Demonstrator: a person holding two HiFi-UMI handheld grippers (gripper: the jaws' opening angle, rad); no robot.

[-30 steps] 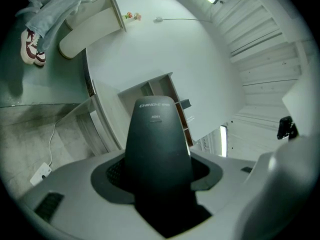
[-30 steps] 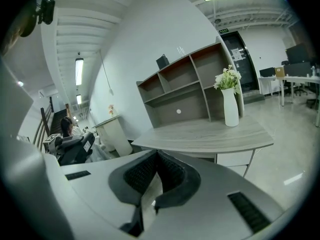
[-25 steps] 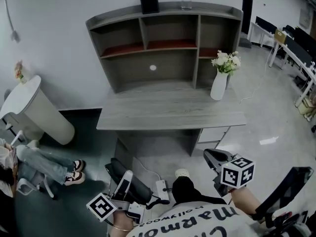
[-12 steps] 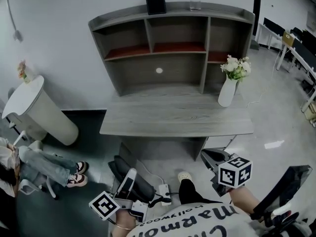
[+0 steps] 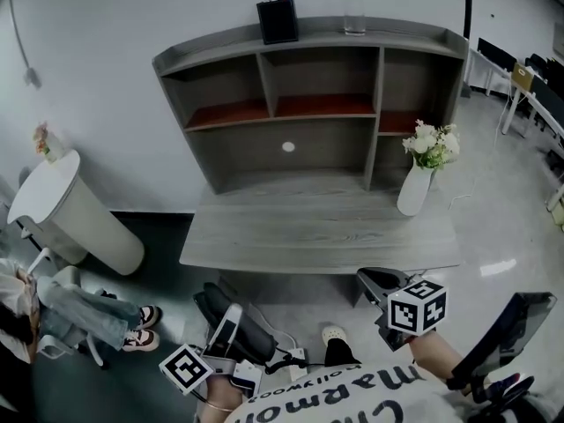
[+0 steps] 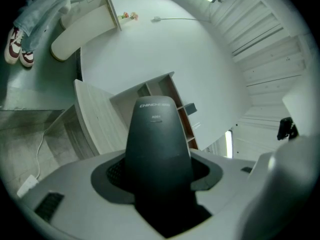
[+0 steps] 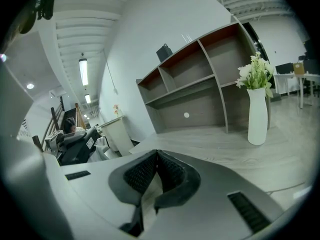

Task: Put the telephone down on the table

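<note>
Left gripper [image 6: 157, 173] pinching telephone [image 6: 156, 139], right gripper [image 7: 156, 156] pressed together, empty, table [image 5: 300, 241] ahead, flower vase [image 5: 414, 192] at its right end.

dark grey plastic telephone [image 6: 157, 149]: "CHINO-E", smaller print below unreadable | white shirt [image 5: 352, 402]: "Marmo", "ollywoo", upside down, cut off

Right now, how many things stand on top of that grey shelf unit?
2: a black pen holder left of centre and a clear glass to its right, both on the top board of the shelf unit. Something small behind them could be hidden.
</note>
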